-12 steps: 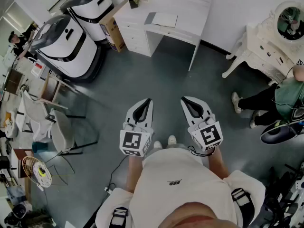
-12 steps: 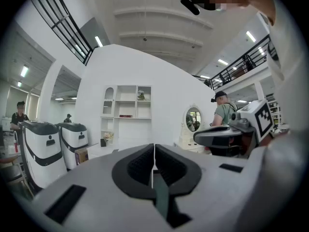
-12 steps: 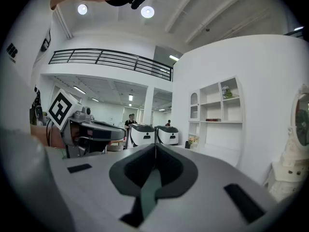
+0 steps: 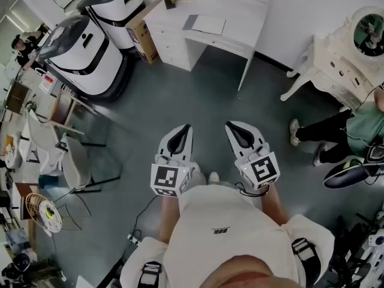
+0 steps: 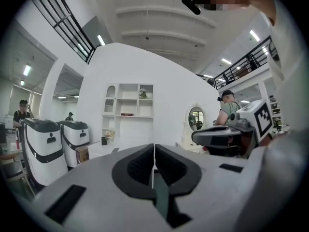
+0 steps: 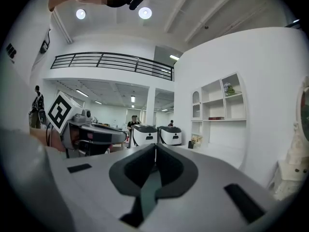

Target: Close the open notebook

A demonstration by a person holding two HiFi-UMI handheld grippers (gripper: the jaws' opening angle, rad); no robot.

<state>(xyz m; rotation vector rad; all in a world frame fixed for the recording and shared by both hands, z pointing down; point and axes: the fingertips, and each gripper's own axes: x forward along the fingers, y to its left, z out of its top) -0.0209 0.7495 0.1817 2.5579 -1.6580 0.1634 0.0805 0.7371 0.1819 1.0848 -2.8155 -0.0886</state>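
Observation:
The open notebook [image 4: 206, 24] lies flat on the white desk [image 4: 240, 17] at the top of the head view, far ahead of both grippers. My left gripper [image 4: 186, 127] is held at waist height over the grey floor, its jaws shut with nothing between them. My right gripper [image 4: 230, 125] is beside it, a short gap apart, also shut and empty. In the left gripper view the left gripper [image 5: 154, 148] points at a white wall with shelves; the notebook [image 5: 115, 150] shows only faintly on the desk. The right gripper [image 6: 155, 147] faces the same wall.
Two white-and-black machines [image 4: 90, 47] stand left of the desk, with a cardboard box [image 4: 143, 38] between them and it. A white dressing table with a round mirror [image 4: 354, 47] is at the right, a person [image 4: 354, 128] beside it. Chairs [image 4: 78, 167] and cluttered tables line the left edge.
The grippers have hardly moved. The view has shifted slightly, and the person at the right has shifted a little.

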